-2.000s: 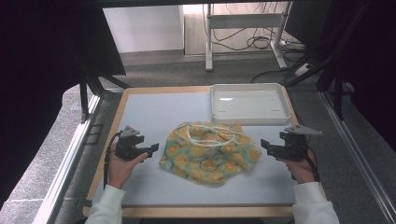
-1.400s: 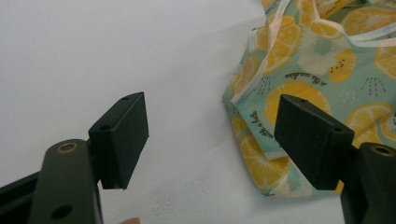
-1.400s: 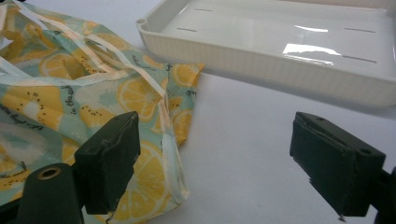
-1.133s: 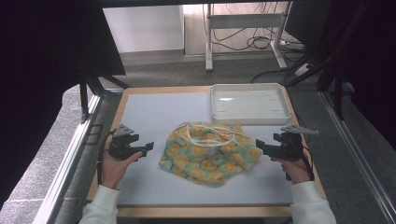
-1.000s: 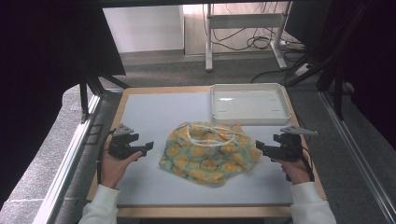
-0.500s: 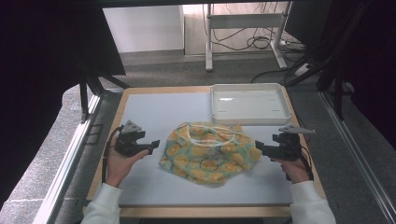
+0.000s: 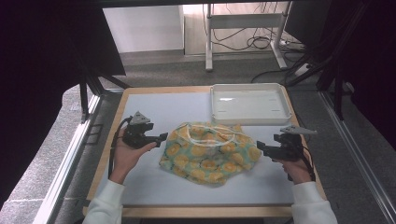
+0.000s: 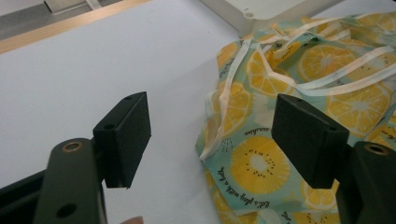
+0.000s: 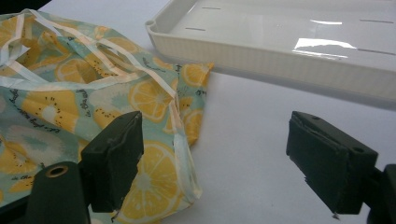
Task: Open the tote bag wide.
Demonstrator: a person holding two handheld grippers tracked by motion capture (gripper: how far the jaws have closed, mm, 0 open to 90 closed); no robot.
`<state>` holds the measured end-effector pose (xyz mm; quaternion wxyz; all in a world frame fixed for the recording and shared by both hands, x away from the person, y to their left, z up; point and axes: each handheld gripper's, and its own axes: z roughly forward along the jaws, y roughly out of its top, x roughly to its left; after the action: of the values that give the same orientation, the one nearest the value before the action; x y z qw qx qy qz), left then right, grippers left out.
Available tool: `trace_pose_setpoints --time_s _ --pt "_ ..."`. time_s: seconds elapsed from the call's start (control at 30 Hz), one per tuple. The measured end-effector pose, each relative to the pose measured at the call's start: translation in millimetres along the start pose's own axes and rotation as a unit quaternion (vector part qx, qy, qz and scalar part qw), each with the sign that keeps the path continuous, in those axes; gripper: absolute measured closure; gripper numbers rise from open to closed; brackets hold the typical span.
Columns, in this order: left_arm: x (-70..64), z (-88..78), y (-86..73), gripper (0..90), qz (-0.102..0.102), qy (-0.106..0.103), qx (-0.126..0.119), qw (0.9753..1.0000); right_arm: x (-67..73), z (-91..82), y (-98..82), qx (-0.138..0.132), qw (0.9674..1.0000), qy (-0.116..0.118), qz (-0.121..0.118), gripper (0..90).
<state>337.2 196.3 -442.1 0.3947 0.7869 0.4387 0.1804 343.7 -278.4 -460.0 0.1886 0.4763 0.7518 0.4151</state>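
Note:
A crumpled cloth bag [image 7: 208, 151] printed with orange and kiwi slices, with pale straps, lies in the middle of the white table. My left gripper [image 7: 161, 137] is open just off the bag's left edge, jaws pointing at it; in the left gripper view the bag [image 8: 299, 130] lies partly between and beyond the jaws of this gripper [image 8: 219, 140]. My right gripper [image 7: 259, 146] is open at the bag's right edge. In the right gripper view the bag's corner [image 9: 140, 116] lies by the left jaw of the right gripper [image 9: 219, 154]. Neither holds anything.
A white plastic tray [image 7: 248, 103] stands empty at the back right of the table, touching the bag's far edge; its rim [image 9: 280, 51] is close ahead of the right gripper. The table [image 7: 140, 186] has a wooden border. Floor, cables and a metal stand lie beyond.
My left gripper has moved right, up to the bag's left edge. My right gripper has crept slightly left toward the bag's right edge. The bag lies as before.

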Motion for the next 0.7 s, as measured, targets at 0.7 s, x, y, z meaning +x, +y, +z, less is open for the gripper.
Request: trace_pose_setpoints --time_s 0.7 --pt "-12.5 14.4 42.4 30.5 0.027 -0.015 -0.003 0.9995 -5.3 -0.6 -2.3 0.007 0.9999 -0.005 0.011 19.2"
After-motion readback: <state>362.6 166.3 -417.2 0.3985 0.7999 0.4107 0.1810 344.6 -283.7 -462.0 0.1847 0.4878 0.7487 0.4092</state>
